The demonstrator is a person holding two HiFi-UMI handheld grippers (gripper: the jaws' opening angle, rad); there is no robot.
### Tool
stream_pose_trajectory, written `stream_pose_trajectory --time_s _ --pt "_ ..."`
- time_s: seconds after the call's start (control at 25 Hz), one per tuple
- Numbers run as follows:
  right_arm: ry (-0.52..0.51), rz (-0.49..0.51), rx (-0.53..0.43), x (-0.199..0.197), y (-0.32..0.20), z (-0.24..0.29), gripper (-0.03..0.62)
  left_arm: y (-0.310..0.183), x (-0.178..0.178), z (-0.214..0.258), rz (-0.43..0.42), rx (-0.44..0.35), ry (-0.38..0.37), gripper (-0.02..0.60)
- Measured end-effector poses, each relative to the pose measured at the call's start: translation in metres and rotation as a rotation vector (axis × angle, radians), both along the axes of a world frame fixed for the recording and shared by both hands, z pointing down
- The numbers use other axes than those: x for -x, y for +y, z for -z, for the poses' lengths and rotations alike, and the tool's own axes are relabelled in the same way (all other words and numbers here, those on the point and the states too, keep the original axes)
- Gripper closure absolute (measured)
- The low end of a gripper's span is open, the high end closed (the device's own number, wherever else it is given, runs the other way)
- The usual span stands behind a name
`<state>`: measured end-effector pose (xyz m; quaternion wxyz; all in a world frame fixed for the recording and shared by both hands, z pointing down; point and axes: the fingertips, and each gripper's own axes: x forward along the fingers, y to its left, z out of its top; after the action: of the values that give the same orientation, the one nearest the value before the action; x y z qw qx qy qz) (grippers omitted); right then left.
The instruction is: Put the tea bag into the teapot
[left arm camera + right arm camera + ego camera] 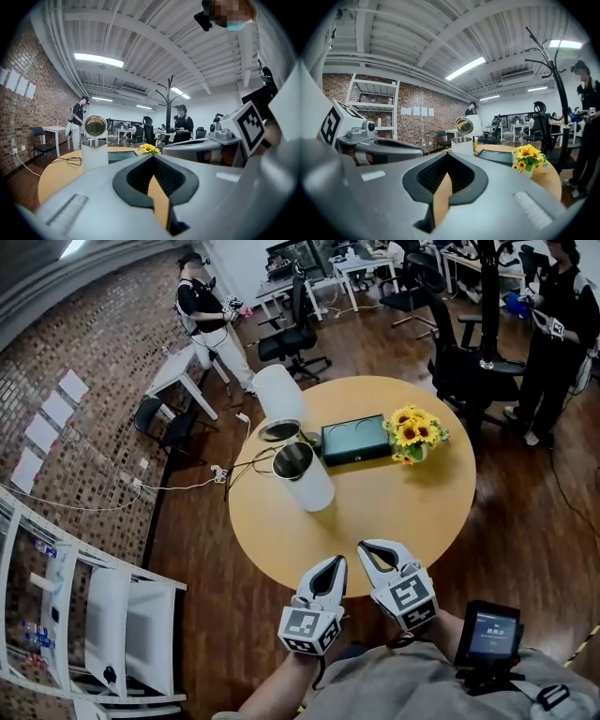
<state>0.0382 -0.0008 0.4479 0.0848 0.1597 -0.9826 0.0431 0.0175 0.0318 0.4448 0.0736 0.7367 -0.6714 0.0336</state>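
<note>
Left tongs (pixel 333 566) and right tongs (pixel 370 551) hover side by side at the counter's (pixel 403 517) near edge, both closed and empty. Teapot (pixel 314 486) stands farther across, lid open, beside a tray (pixel 356 440).

You hold your left tongs (pixel 334 563) and right tongs (pixel 370 547) side by side close to your body, both pointing forward, jaws closed together on nothing.

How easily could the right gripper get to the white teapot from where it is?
Probably easily. The right gripper is at the near edge of the tabletop, and only bare wood lies between it and the teapot, whose lid stands open. The tray and flowers sit further back.
</note>
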Motion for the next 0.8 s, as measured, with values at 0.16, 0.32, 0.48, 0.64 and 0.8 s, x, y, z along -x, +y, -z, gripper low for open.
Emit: stream_pose_trajectory --time_s 0.16,0.32,0.48,0.64,0.8 --pt "0.003 -0.027 -0.018 -0.005 0.018 0.011 0.586 0.018 -0.004 0.005 -0.025 -0.016 0.013 0.581" --pt "0.013 -0.047 -0.015 -0.005 0.033 0.006 0.586 0.032 -0.003 -0.001 -0.044 -0.025 0.029 0.581" --pt "0.027 -0.065 0.013 -0.008 0.049 -0.004 0.586 0.043 0.000 -0.005 -0.050 -0.030 0.049 0.581" --pt "0.043 -0.095 0.048 -0.015 0.063 -0.017 0.586 0.057 -0.004 -0.012 -0.069 -0.021 0.058 0.581" --pt "0.047 -0.102 0.074 -0.021 0.073 -0.019 0.586 0.065 -0.010 -0.014 -0.085 -0.010 0.065 0.581"
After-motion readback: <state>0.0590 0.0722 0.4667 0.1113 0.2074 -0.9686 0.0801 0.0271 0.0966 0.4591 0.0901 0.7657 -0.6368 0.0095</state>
